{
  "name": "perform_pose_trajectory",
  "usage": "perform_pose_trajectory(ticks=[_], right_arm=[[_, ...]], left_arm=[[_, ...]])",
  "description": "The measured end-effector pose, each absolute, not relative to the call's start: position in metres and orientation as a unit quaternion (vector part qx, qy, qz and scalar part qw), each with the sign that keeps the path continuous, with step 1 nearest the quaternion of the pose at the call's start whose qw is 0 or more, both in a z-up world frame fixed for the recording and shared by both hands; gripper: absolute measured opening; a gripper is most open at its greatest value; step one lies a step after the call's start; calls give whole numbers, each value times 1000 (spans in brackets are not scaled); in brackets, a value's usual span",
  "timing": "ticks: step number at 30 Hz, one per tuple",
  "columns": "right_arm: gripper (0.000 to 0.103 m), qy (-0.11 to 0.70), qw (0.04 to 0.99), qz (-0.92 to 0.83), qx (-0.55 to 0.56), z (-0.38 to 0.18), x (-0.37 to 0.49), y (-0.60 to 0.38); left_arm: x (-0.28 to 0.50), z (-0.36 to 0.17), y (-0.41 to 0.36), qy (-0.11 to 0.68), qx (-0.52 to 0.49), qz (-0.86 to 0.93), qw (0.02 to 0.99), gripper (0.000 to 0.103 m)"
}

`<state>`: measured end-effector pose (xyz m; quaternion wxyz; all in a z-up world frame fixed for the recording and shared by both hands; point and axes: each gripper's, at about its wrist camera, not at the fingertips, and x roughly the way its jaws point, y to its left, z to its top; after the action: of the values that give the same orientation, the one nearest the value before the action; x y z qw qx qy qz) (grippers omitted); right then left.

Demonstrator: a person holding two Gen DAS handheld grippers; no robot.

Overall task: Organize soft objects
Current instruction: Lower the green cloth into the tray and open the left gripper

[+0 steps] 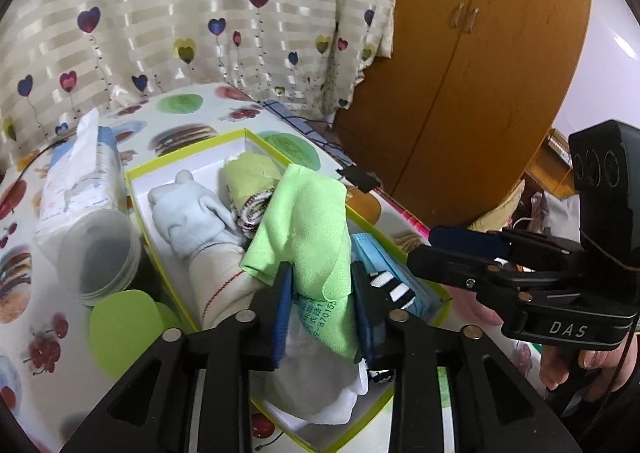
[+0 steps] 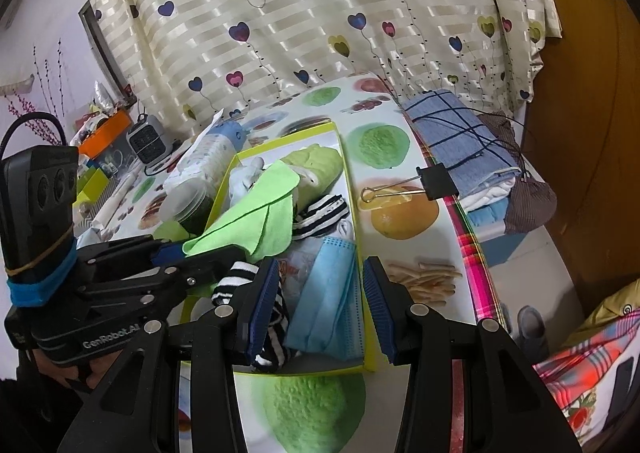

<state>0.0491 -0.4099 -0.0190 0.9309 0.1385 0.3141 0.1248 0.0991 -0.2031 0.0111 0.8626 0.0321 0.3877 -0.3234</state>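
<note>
Green cloth [image 1: 308, 221] between left gripper [image 1: 322, 305] pads.

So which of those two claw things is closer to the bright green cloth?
Left. The left gripper has the bright green cloth between its fingers, over the box. The right gripper hangs open beside it, over the blue face mask.

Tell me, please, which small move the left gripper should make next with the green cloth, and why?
Probably draw the left gripper back and up, away from the green cloth. Its jaws stand apart with the cloth loose between them, and the cloth already lies draped over the other soft things inside the yellow-rimmed box, so the placing looks done.
</note>
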Motion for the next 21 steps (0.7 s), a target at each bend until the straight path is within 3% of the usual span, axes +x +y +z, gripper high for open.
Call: perform_pose_trajectory(ticks=[21], right_arm=[[45, 292, 942, 143, 83, 6, 23, -370]], left_arm=[[62, 39, -160, 362, 16, -247, 899, 38]])
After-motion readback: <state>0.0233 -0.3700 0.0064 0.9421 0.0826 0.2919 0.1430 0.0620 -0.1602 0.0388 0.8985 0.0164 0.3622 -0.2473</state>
